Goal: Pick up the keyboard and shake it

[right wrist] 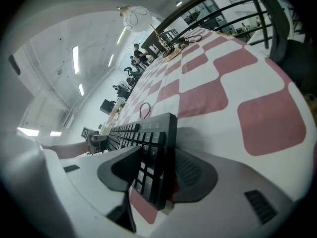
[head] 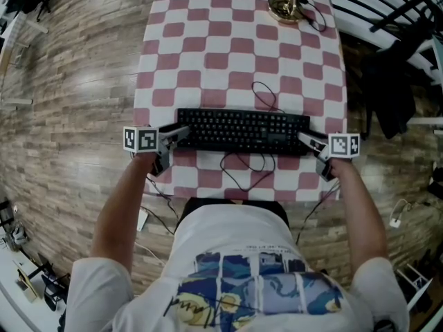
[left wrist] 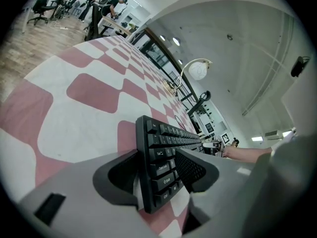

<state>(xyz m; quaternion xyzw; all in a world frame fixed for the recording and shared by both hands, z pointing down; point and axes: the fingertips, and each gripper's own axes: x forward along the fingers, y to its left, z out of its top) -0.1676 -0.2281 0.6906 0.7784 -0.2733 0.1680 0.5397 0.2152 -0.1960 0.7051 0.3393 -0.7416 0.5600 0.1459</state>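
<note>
**A:** Where was the black rectangular plastic keyboard (head: 239,130)?

**B:** It lay flat across the near part of the table (head: 208,54) with the pink-and-white chequered cloth, and by the look of it was not yet lifted. The left gripper (head: 177,133) had its jaws closed on the keyboard's left end, one on the keys and one against the underside. The right gripper (head: 306,140) did likewise at the right end, jaws set wide, pads seemingly against both faces.

**A:** Risks noted?

**B:** The hold was shallow and only at the extreme ends. I judged that a hard shake could slide an end out, sooner on the right if those pads weren't pressing firmly. A thin black cable (head: 239,173) looped over the cloth in front and ran off the near edge. On a lift it could go taut or snag and tug the keyboard. Raising the two hands unevenly would twist it in the jaws
</note>
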